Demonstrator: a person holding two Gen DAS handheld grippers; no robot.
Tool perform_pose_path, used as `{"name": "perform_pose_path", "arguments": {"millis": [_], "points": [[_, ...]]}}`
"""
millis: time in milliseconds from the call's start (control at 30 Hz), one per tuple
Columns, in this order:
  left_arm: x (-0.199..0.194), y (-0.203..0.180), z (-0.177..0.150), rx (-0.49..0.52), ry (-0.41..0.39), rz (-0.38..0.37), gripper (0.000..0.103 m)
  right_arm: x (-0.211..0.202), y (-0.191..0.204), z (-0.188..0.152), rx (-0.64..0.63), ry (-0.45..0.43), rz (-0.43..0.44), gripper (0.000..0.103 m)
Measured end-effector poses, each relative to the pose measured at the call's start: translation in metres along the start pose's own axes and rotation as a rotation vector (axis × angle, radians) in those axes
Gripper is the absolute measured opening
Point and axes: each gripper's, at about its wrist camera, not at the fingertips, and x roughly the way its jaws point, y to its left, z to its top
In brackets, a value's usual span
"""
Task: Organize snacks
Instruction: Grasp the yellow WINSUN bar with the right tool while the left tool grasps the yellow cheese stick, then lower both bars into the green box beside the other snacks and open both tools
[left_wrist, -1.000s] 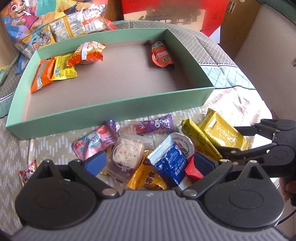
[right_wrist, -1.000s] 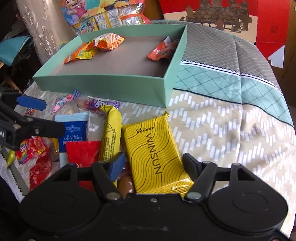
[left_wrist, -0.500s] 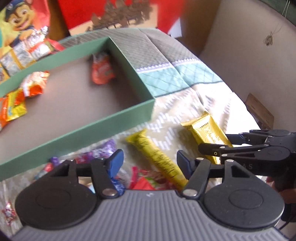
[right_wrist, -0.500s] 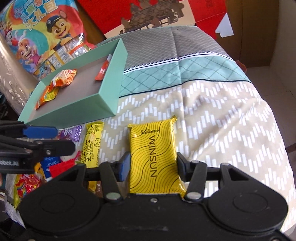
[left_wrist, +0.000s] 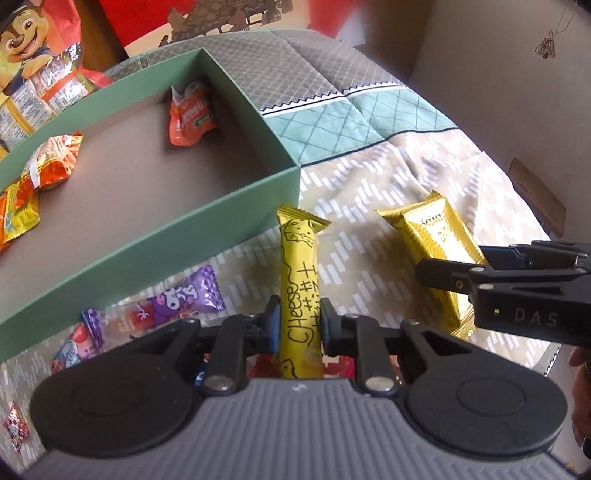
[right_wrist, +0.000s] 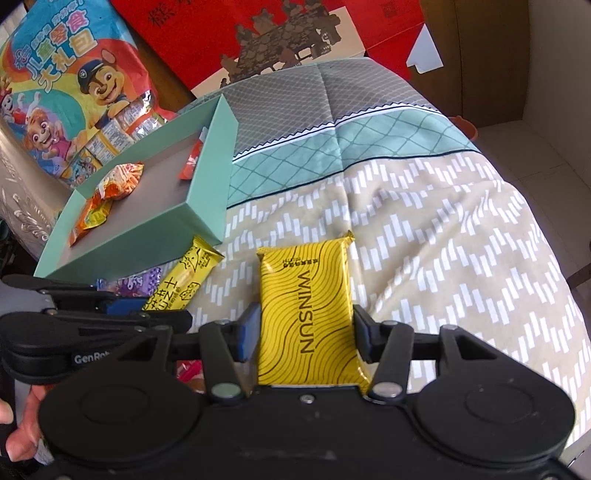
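My left gripper (left_wrist: 298, 325) is shut on a long yellow cheese stick packet (left_wrist: 297, 273), which points toward the green box (left_wrist: 155, 236); the packet also shows in the right wrist view (right_wrist: 184, 284). My right gripper (right_wrist: 304, 334) has its pads against both sides of a flat yellow WINSUN packet (right_wrist: 306, 306), lying on the patterned cloth; it shows in the left wrist view (left_wrist: 436, 254) too. The green box (right_wrist: 207, 199) holds orange snack packets (left_wrist: 48, 162) and a red-orange packet (left_wrist: 190, 118).
Loose snacks lie in front of the box: a purple candy packet (left_wrist: 177, 306), a pink one (left_wrist: 74, 347), a small red candy (left_wrist: 14, 432). A cartoon-dog snack bag (right_wrist: 74, 85) and a red carton (right_wrist: 266, 37) stand behind the box. The cloth (right_wrist: 443, 236) drops off at right.
Both grippers swung right, away from the snack pile. My left gripper closed on the cheese stick packet. My right gripper narrowed onto the WINSUN packet.
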Motion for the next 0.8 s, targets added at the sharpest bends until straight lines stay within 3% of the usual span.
{"name": "perform_pose_path", "arguments": {"millis": [333, 467, 800], "points": [[-0.055, 0.034, 0.023, -0.077, -0.157, -0.052, 0.02, -0.022, 0.028, 0.041, -0.02, -0.055, 0.018, 0.05], [-0.066, 0.072, 0.037, -0.118, -0.209, -0.004, 0.02, -0.017, 0.056, 0.075, -0.045, -0.073, 0.049, 0.05], [-0.033, 0.172, 0.072, -0.231, -0.205, 0.09, 0.02, 0.061, 0.137, 0.143, -0.055, -0.029, 0.124, 0.05]]}}
